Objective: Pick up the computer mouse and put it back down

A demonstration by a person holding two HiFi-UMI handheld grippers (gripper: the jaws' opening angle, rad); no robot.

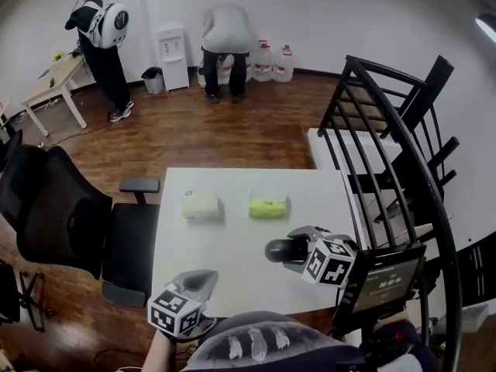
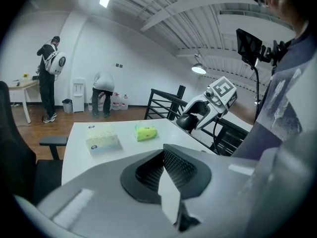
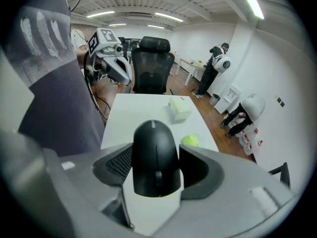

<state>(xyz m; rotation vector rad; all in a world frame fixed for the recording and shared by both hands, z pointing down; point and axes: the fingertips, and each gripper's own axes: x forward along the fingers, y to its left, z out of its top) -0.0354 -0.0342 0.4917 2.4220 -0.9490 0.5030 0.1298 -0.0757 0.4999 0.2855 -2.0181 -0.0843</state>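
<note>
A black computer mouse [image 3: 154,162] sits between the jaws of my right gripper [image 3: 154,145], which is shut on its sides. In the head view the mouse [image 1: 277,249] and right gripper [image 1: 285,249] are over the right part of the white table [image 1: 232,239]. From the left gripper view the mouse [image 2: 188,122] seems just above the tabletop. My left gripper [image 1: 198,284] rests at the table's front edge, its pads [image 2: 179,166] together at the tips with nothing between them.
A pale tissue pack [image 1: 201,204] and a yellow-green pack [image 1: 269,205] lie on the table's far half. A black office chair [image 1: 62,215] stands left, a black stair railing [image 1: 391,138] and a small screen [image 1: 387,279] right. Two people stand far back.
</note>
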